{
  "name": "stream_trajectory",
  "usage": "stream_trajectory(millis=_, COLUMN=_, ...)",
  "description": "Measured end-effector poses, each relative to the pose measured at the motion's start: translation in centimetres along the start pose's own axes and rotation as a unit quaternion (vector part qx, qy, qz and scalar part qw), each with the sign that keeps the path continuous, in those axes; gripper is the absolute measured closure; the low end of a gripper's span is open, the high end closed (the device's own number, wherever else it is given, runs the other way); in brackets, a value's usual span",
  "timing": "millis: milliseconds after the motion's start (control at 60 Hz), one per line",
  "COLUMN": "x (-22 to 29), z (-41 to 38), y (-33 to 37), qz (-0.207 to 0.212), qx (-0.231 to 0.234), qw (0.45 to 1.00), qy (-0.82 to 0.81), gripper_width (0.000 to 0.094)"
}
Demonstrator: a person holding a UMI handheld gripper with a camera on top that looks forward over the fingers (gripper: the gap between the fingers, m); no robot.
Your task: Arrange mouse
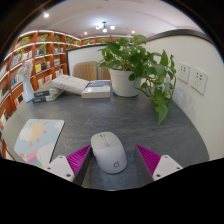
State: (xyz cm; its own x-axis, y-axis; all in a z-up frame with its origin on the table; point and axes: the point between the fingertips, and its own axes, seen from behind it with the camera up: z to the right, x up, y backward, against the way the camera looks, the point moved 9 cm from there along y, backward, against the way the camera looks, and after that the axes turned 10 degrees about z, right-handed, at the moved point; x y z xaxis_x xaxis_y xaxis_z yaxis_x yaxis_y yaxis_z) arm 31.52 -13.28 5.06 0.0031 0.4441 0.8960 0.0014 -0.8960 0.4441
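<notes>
The white mouse (109, 151) lies on the grey table (150, 125) between the spread fingers of the gripper (110, 160), touching neither pad, its long axis running 12 to 6 o'clock. A potted plant (137, 65) stands at 1 o'clock beyond it, books (80, 87) at 11 o'clock.

Your claw (113, 160) is spread open, the white mouse (109, 151) lying on the grey counter (150, 125) between its fingers. Beyond stand a potted plant (137, 63), books (84, 87) and a map (38, 139).
</notes>
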Motion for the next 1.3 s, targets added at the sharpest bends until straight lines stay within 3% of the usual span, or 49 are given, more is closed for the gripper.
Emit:
stream_trajectory(millis=133, x=1.1, z=0.9, y=-2.2, qz=-0.001, qx=-0.017, qw=1.000, qy=-0.011, gripper_width=0.0168)
stream_trajectory(millis=250, x=1.5, z=1.5, y=-3.2, qz=-0.003, qx=-0.033, qw=0.999, qy=-0.015, gripper_width=0.0392)
stream_trajectory(millis=367, x=1.7, z=1.6, y=-3.5, qz=-0.008, qx=-0.043, qw=0.999, qy=-0.027, gripper_width=0.0423)
stream_trajectory(millis=550, x=2.2, z=1.2, y=-3.6, qz=-0.048, qx=-0.064, qw=0.996, qy=-0.047, gripper_width=0.0575)
stream_trajectory(millis=600, x=3.1, z=0.9, y=-3.1, qz=-0.064, qx=-0.081, qw=0.993, qy=-0.061, gripper_width=0.0575)
stream_trajectory(millis=650, x=5.3, z=0.2, y=-2.2, qz=-0.053, qx=-0.090, qw=0.993, qy=-0.056, gripper_width=0.0574)
stream_trajectory(millis=833, x=17.8, z=-5.9, y=2.5, qz=0.053, qx=-0.109, qw=0.993, qy=-0.012, gripper_width=0.0575)
stream_trajectory(millis=983, x=25.9, z=-13.8, y=4.9, qz=0.122, qx=-0.076, qw=0.989, qy=0.021, gripper_width=0.0575)
stream_trajectory(millis=1083, x=26.9, z=-20.0, y=5.1, qz=0.141, qx=-0.036, qw=0.988, qy=0.043, gripper_width=0.0577)
stream_trajectory(millis=1183, x=25.9, z=-23.7, y=3.7, qz=0.108, qx=-0.010, qw=0.992, qy=0.067, gripper_width=0.0579)
stream_trajectory(millis=1300, x=18.8, z=-27.1, y=1.6, qz=0.045, qx=0.023, qw=0.997, qy=0.055, gripper_width=0.0577)
